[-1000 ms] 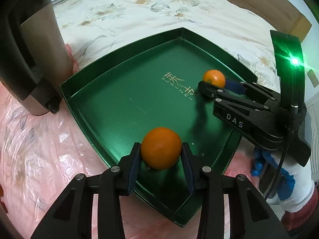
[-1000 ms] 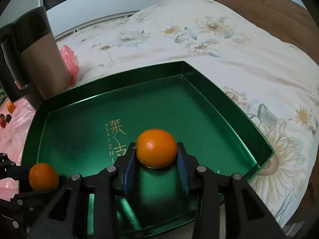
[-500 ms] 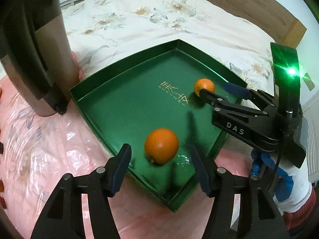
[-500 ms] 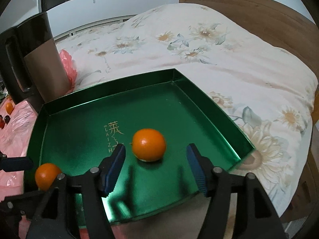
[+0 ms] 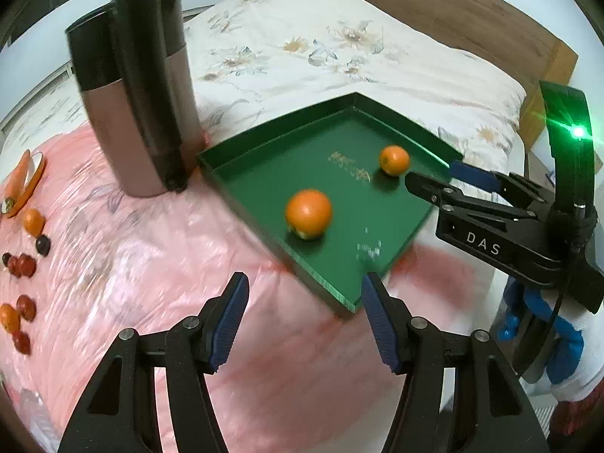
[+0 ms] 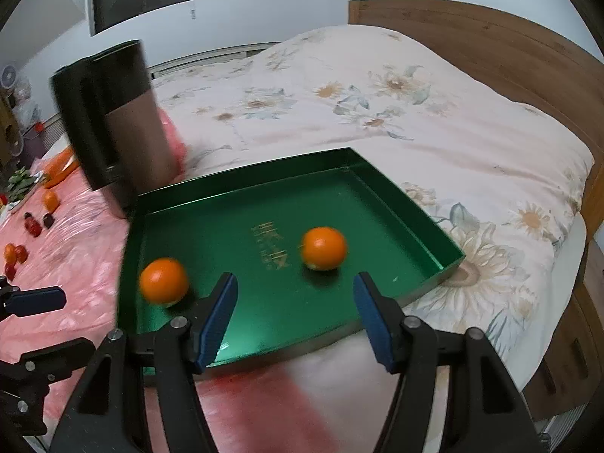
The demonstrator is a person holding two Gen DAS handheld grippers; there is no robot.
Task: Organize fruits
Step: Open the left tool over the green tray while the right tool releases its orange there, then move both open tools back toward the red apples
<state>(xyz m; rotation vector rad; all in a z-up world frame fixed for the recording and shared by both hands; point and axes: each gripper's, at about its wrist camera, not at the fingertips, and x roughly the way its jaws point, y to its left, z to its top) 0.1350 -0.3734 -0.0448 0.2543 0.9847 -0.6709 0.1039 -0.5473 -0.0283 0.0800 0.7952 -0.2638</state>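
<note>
Left wrist view: my left gripper (image 5: 304,311) empty, jaws recently spread, nothing between; hovering over pink plastic sheet (image 5: 158,249) near green tray (image 5: 264,154) corner. Larger orange (image 5: 308,213) sits in tray near me, smaller orange (image 5: 393,160) farther right, apart so neither rolls into other. Loose fruits (image 5: 22,264) far left, likely next. Kettle (image 5: 136,109) left of tray.

Right wrist view: my right gripper (image 6: 294,313) wide, recently opened, empty; orange (image 6: 324,248) lies just beyond fingers.
</note>
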